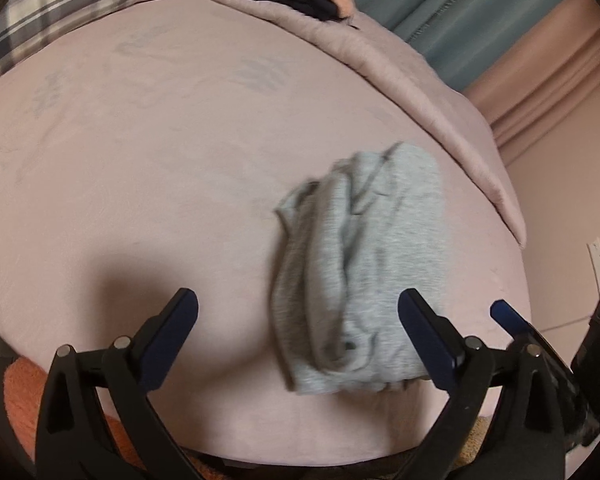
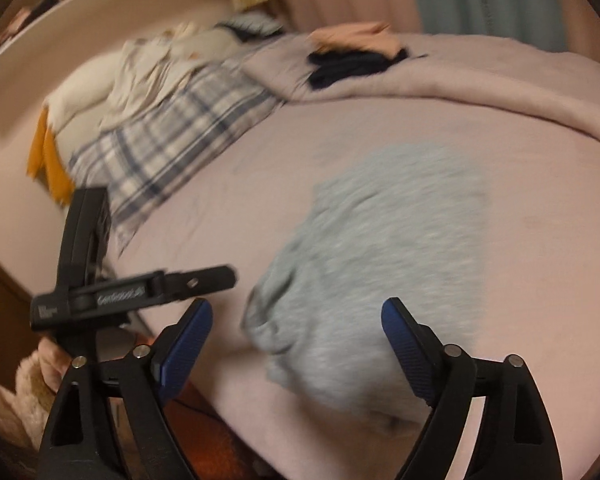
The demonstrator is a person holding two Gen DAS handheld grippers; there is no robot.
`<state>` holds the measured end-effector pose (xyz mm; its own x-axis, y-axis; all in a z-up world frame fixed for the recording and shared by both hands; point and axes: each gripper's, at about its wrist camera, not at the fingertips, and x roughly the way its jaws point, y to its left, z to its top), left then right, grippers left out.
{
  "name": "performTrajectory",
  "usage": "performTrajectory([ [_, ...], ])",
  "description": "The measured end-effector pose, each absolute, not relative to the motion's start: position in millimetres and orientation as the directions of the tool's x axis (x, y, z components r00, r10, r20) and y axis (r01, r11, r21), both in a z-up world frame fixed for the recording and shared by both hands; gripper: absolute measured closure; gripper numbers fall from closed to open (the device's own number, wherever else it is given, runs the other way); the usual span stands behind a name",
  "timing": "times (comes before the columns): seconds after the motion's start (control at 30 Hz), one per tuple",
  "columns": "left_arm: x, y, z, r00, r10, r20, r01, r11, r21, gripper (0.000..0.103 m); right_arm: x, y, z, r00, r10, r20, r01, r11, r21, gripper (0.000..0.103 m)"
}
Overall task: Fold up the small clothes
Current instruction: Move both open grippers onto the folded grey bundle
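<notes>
Left gripper (image 1: 298,322): blue-padded fingers spread wide, holding nothing; grey garment (image 1: 360,276) bunched on the pink bed (image 1: 140,160), just inside the right-hand finger. Right gripper (image 2: 298,334): fingers likewise wide apart and empty, the blurred garment (image 2: 384,264) lying between and beyond them; plaid pillow (image 2: 168,140) farther left.
</notes>
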<state>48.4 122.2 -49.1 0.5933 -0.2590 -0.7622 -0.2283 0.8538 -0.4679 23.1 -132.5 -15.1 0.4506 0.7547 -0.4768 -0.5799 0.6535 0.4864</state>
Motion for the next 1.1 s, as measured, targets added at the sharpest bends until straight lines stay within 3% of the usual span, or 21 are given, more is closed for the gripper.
performTrajectory([
  [0.3, 87.0, 87.8, -74.1, 0.523, -0.323, -0.789, -0.151, 0.876, -0.458, 0.001, 55.2, -176.5, -50.4, 0.537, 0.667, -0.517, -0.374, 0.737, 0.563, 0.014],
  [0.5, 101.4, 80.8, -108.5, 0.435, -0.346, -0.831, -0.163, 0.878, -0.451, 0.002, 77.0, -184.7, -89.7, 0.449, 0.706, -0.548, -0.296, 0.696, 0.654, 0.014],
  [0.67, 106.0, 88.8, -133.2, 0.387, -0.448, -0.806, -0.198, 0.813, -0.547, 0.002, 90.8, -176.2, -114.0, 0.372, 0.750, -0.546, -0.256, 0.649, 0.717, 0.014],
  [1.1, 122.5, 86.7, -138.4, 0.430, -0.465, -0.774, -0.162, 0.803, -0.573, 0.001, 110.8, -163.6, -144.3, 0.237, 0.848, -0.474, -0.213, 0.521, 0.827, 0.014],
])
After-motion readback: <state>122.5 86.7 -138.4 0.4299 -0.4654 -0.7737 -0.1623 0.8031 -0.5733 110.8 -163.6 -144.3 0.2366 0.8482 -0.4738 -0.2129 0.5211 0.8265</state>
